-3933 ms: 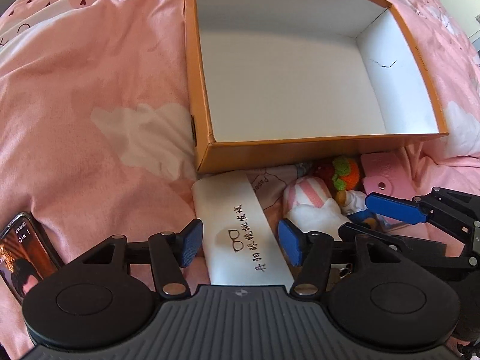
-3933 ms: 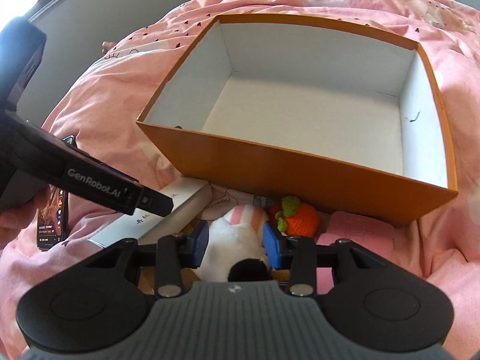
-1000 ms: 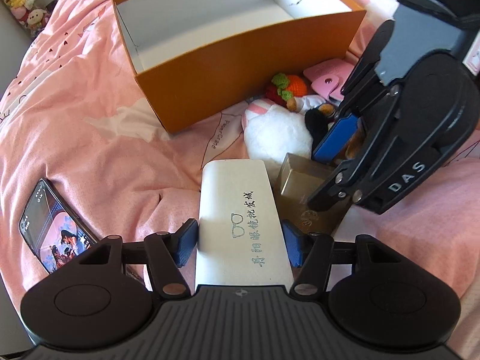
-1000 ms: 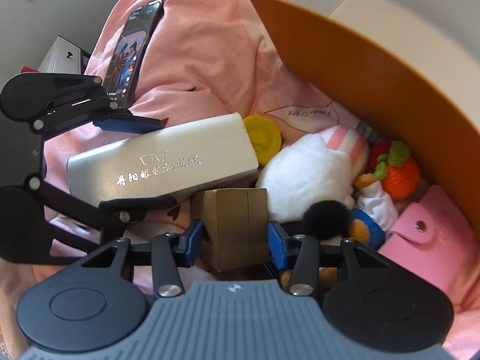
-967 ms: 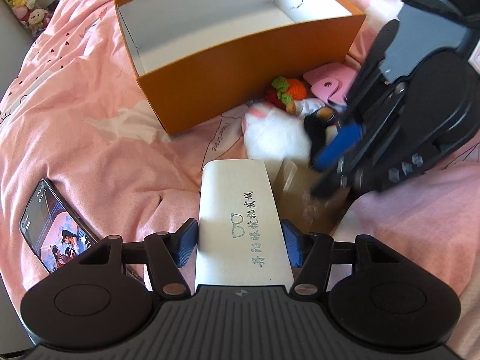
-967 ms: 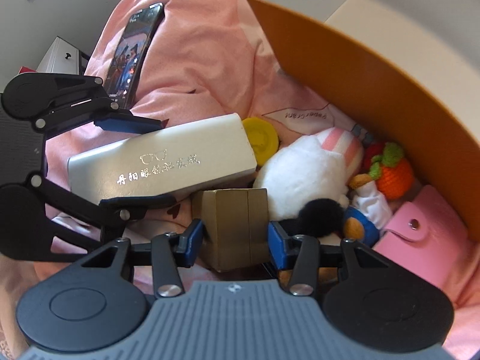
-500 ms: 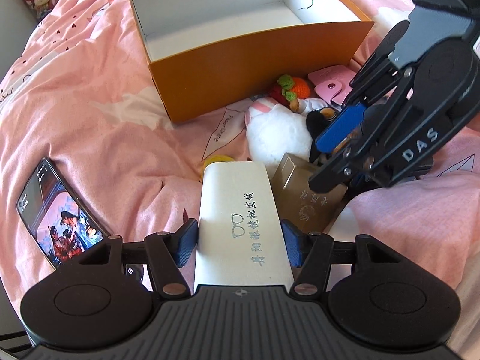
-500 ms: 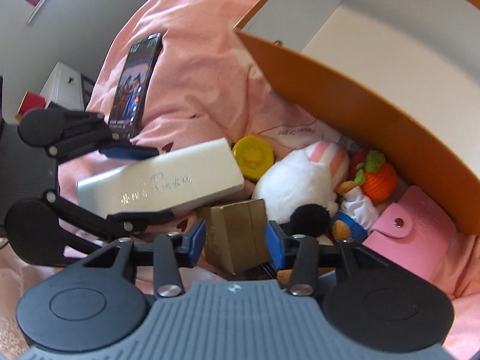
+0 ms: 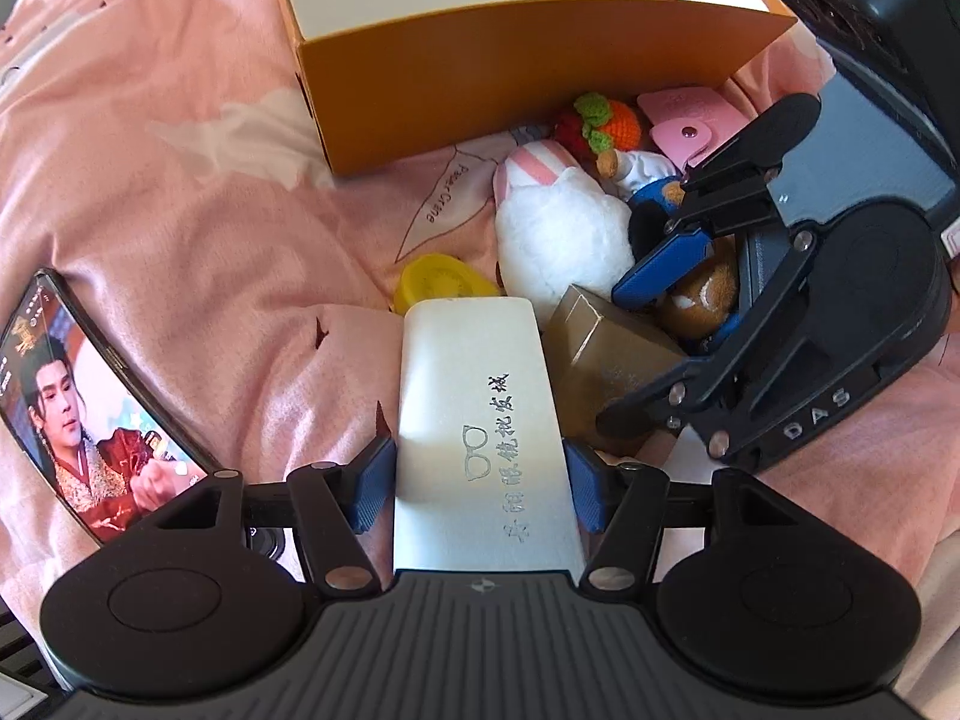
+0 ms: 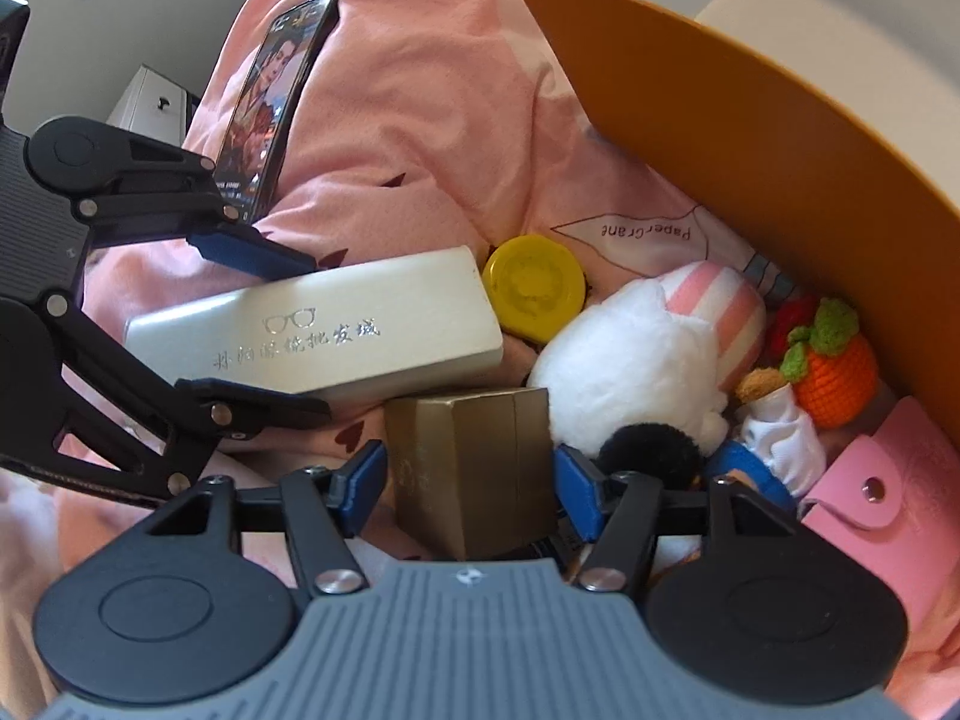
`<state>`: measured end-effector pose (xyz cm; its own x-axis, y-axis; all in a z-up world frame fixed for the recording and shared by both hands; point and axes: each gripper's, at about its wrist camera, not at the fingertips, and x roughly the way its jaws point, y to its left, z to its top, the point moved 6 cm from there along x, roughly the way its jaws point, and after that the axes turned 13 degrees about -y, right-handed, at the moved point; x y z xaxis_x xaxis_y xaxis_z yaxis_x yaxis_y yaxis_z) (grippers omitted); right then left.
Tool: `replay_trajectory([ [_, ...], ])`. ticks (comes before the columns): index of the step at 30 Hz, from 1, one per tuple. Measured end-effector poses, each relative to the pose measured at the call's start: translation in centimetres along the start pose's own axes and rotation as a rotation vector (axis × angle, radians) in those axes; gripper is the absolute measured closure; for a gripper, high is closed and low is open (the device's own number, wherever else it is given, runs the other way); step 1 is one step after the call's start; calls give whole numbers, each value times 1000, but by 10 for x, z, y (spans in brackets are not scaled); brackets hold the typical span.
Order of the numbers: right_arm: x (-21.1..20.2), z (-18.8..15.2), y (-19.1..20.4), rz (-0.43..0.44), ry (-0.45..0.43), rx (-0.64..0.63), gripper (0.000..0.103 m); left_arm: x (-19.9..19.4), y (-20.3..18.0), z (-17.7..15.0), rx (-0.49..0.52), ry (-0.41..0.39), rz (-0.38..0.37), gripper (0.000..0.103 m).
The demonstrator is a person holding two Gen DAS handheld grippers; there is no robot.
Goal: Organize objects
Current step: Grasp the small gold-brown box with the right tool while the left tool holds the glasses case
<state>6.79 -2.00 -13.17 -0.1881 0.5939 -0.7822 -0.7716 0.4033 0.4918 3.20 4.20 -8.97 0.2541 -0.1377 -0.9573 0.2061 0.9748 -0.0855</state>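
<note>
Two claws work side by side on a pink bed, each around one thing in the clutter in front of an empty orange box [image 9: 528,60]. The left claw [image 9: 479,483] clasps a long white glasses case [image 9: 474,396], printed with a small spectacles outline, its pads pressed on both long sides. The right claw [image 10: 468,483] straddles a small gold carton [image 10: 474,468]; its jaws have just been opening, and slim gaps show beside the carton, so it seems let go.

The step in hand looks like gathering things for the orange box. Next, the case likely needs lifting over the box's near wall, while the right claw must close again on the carton.
</note>
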Motion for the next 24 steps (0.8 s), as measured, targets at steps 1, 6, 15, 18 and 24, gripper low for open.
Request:
replay_trajectory([
  [1,2,-1,-1,1,5,8,32,1,0,1,-2,11,-3,34],
  [6,11,-5,-3,4,21,63,30,3,-2,-1,22,20,4,34],
  [15,16,-11,6,-51,19,49,29,0,-7,-9,63,-59,52,34],
  [18,29,-20,17,-152,47,-1,27,-2,-10,-12,87,-79,64,34],
  [24,29,-23,29,-242,24,-28,30,-6,-15,-15,110,-129,86,34],
])
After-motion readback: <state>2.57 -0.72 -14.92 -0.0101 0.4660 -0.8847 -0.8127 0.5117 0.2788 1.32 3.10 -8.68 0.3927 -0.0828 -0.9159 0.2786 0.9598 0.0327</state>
